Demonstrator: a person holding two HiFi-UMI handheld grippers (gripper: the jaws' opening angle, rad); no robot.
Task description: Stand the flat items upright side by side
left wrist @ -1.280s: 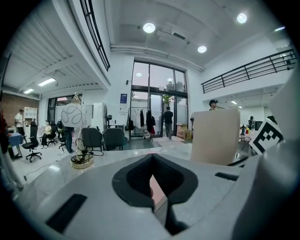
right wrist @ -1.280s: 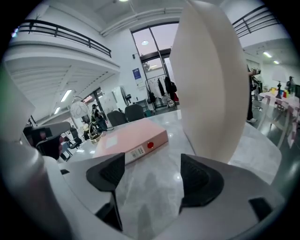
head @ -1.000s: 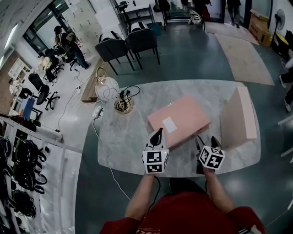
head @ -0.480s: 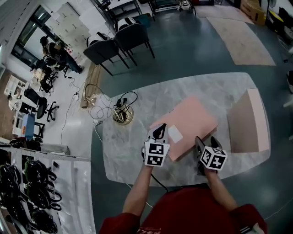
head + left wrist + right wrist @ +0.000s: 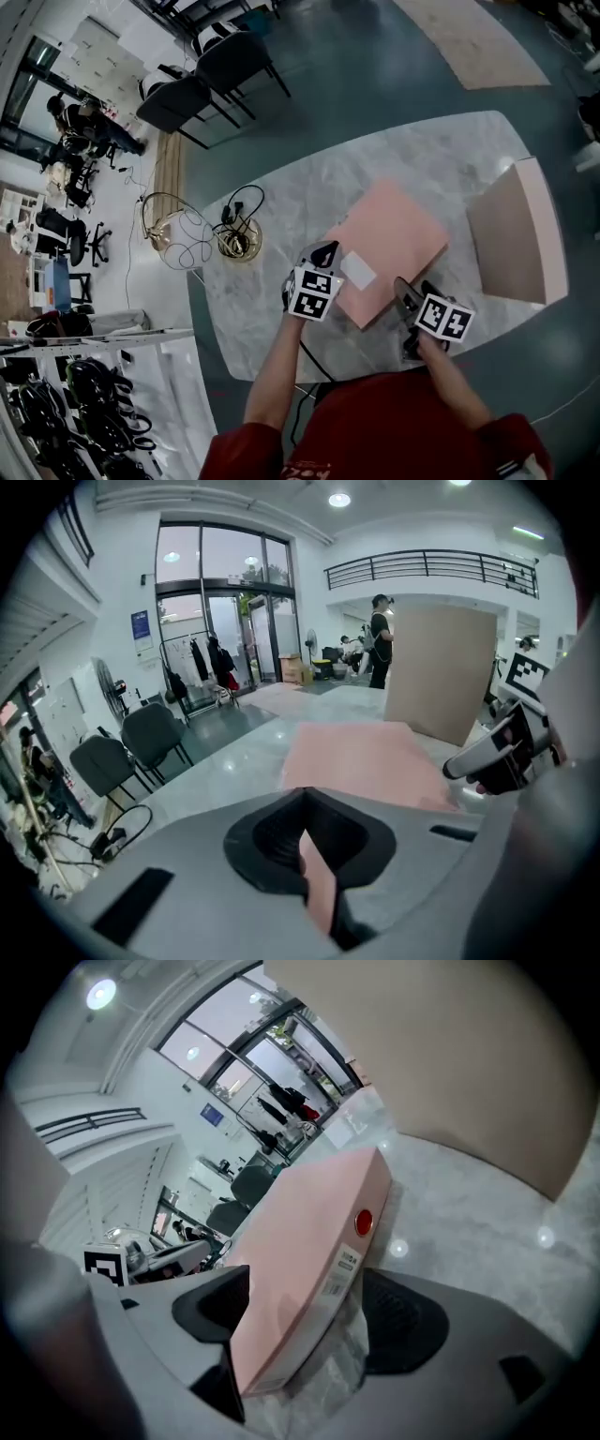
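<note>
A flat pink box [image 5: 389, 248] lies on the marble table [image 5: 262, 291], a white label near its front corner. A second flat box [image 5: 516, 234] stands upright at the table's right end and shows tan in the left gripper view [image 5: 441, 672]. My left gripper [image 5: 319, 261] is at the lying box's left corner; its jaws [image 5: 305, 855] are pinched together on a thin pink edge. My right gripper [image 5: 412, 300] is at the near right edge; its jaws [image 5: 309, 1326] straddle the pink box [image 5: 309, 1232], shut on its side with the barcode label and red dot.
A coiled black cable on a round gold stand [image 5: 239, 242] sits at the table's left end, with a wire-frame object [image 5: 178, 230] beyond the edge. Dark chairs [image 5: 202, 80] stand past the far side. People sit and stand far off in the room.
The head camera has swung, so the table sits higher and turned in the picture. Both grippers stay at the pink box's near corners.
</note>
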